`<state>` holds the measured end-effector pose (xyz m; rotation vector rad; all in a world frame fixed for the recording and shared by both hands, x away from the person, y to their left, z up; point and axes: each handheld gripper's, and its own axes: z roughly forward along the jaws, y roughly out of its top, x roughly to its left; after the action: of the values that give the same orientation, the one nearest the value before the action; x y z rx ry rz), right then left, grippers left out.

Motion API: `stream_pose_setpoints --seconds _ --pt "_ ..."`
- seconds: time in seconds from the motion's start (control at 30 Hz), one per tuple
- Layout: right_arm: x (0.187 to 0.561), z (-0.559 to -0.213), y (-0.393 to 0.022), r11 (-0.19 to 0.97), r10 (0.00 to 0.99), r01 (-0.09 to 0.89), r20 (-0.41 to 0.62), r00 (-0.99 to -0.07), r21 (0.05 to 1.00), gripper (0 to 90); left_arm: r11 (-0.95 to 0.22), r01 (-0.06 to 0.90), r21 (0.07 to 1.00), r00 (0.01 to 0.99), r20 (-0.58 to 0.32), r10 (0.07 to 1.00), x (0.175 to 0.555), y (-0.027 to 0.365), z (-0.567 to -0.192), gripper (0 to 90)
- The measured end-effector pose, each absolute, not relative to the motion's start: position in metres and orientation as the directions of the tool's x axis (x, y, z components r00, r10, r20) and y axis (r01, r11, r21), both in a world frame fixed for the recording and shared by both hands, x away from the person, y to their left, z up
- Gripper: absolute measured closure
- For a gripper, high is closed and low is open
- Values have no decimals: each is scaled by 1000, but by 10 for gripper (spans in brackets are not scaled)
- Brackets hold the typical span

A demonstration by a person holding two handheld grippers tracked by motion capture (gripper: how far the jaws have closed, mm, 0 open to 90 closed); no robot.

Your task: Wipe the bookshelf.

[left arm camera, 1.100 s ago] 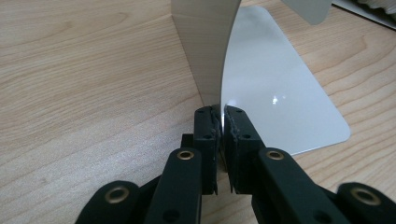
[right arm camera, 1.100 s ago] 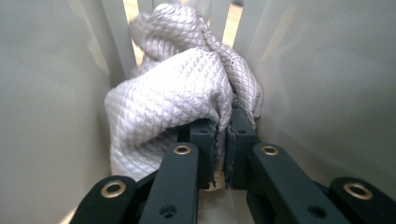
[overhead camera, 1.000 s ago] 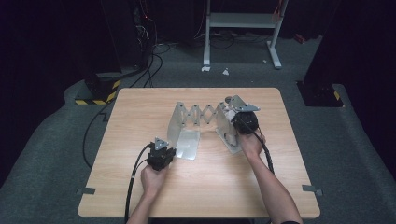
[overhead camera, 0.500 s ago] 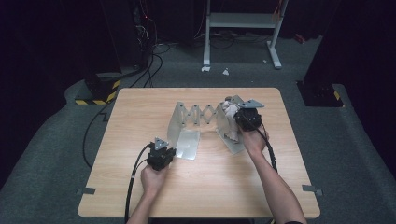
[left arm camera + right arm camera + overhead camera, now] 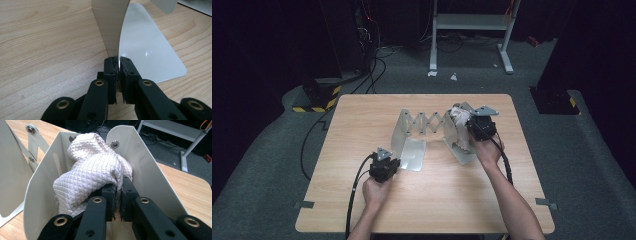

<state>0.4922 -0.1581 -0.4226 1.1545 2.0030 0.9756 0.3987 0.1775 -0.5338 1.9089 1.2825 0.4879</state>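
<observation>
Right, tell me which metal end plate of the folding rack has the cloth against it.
The right-hand end plate, where the right tongs pinch the quilted white cloth; the left plate is bare.

High view: above the near edge, facing forward and down over the whole table (image 5: 362, 125). Left gripper view: close, low along its jaws at the metal rack (image 5: 112, 25). Right gripper view: very close, probably angled slightly down. All share the rack.
</observation>
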Motion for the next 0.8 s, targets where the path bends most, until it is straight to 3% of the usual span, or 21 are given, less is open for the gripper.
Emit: stream_pose_setpoints --seconds 0.8 --pt "482 -415 -175 332 896 424 -142 -420 843 848 -196 606 770 419 -100 902 399 177 -534 835"
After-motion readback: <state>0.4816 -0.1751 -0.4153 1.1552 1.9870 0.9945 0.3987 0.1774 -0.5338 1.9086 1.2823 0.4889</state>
